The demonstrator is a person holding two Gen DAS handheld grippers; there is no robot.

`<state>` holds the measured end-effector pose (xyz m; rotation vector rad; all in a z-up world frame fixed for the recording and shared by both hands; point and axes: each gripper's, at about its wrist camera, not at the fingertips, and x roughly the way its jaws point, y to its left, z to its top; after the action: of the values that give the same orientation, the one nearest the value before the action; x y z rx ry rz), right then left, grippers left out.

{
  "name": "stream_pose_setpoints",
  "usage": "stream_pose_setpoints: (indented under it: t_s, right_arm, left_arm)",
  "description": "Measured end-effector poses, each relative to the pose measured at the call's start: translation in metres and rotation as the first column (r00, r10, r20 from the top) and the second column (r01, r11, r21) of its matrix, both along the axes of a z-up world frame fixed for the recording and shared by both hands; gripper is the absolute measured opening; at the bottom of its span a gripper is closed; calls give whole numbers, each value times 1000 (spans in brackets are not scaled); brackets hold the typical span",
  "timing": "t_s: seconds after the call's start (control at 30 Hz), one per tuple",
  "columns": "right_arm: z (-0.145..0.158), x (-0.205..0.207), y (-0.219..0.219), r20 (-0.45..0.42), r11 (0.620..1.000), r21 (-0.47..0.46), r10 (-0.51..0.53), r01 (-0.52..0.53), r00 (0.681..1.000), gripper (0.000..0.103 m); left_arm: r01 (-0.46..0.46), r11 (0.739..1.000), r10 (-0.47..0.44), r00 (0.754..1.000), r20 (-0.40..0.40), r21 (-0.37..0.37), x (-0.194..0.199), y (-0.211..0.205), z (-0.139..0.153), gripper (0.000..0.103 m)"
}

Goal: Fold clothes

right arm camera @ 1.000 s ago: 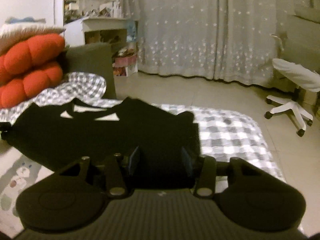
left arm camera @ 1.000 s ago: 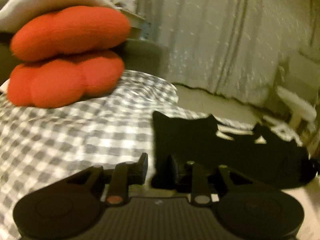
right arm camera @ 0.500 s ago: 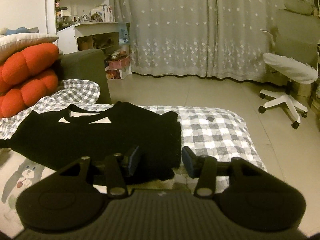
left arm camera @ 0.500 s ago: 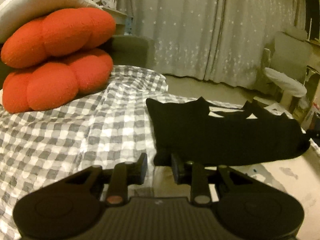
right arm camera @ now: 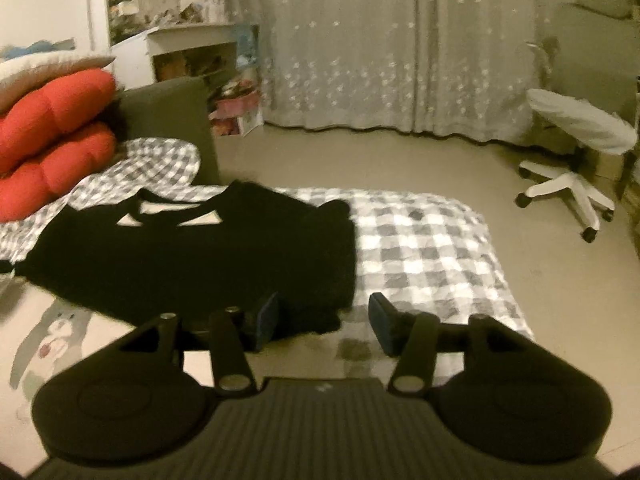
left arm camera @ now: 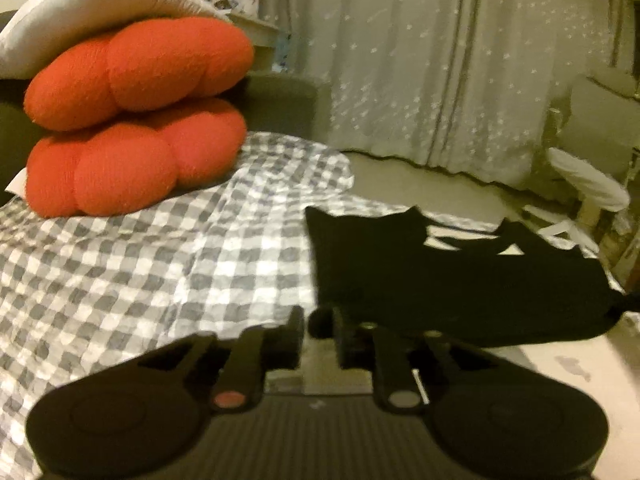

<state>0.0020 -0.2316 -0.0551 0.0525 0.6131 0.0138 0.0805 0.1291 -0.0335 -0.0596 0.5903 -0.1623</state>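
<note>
1. Black top [right arm camera: 192,256] lies flat on the checked sheet [right arm camera: 420,240], neckline toward the curtain [right arm camera: 380,48]. Same top seen from the left wrist [left arm camera: 452,280], right of centre.
2. Left gripper [left arm camera: 316,326]: jaws closing, only a narrow gap left. Nothing clearly between them; the top's near corner sits just beside the right finger, contact unclear in the blur.
3. Right gripper [right arm camera: 324,316]: jaws opening, spread wide. The top's near corner lies in the gap, by the left finger; pads not pressing on it.
4. Two red cushions [left arm camera: 132,120] stacked at the sheet's far left, white pillow [left arm camera: 92,12] on top.
5. White swivel chair [right arm camera: 576,148] on the floor, well apart from the bed.
</note>
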Motion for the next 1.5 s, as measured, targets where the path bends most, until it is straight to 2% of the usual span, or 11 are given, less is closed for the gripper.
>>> stream_pose_setpoints:
  t_s: [0.1, 0.23, 0.37, 0.5, 0.57, 0.67, 0.77, 0.87, 1.03, 1.23, 1.5]
  right_arm:
    - [2, -5, 13, -16, 998, -17, 55, -55, 998, 55]
    - [5, -11, 33, -46, 991, -19, 134, -135, 990, 55]
    - [1, -16, 56, -122, 974, -38, 216, -222, 969, 55]
    - [-11, -20, 72, -212, 958, -80, 253, -275, 944, 57]
    - [-14, -24, 71, -214, 958, -83, 250, -273, 944, 62]
    - [-13, -29, 65, -233, 963, -50, 245, -264, 941, 65]
    - [-10, -38, 61, -261, 959, -46, 258, -279, 930, 66]
    - [-7, -47, 57, -289, 954, -42, 272, -295, 918, 66]
    - [-6, -67, 52, -333, 942, -50, 297, -331, 895, 66]
    - [-5, -97, 46, -363, 932, -59, 315, -358, 877, 66]
    - [0, -134, 44, -406, 920, -83, 320, -383, 856, 66]
  left_arm:
    - [53, 999, -53, 998, 25, 11, -7, -9, 6, 20]
    - [159, 987, -159, 987, 29, -4, -19, -26, 8, 32]
    - [276, 961, -276, 961, 7, -9, -31, -47, 1, 40]
    - [368, 928, -366, 929, -50, 64, -41, -68, -12, 48]
    - [387, 917, -379, 920, -95, 91, -42, -73, -21, 49]
    - [398, 908, -389, 917, -86, 130, -50, -75, -26, 54]
    - [398, 909, -386, 916, -113, 122, -52, -73, -24, 59]
    - [437, 890, -418, 896, -150, 129, -61, -69, -22, 65]
    - [503, 851, -474, 860, -190, 151, -85, -55, -18, 65]
    - [545, 824, -503, 830, -241, 154, -111, -25, -15, 65]
    - [561, 814, -511, 814, -276, 149, -145, 11, -8, 64]
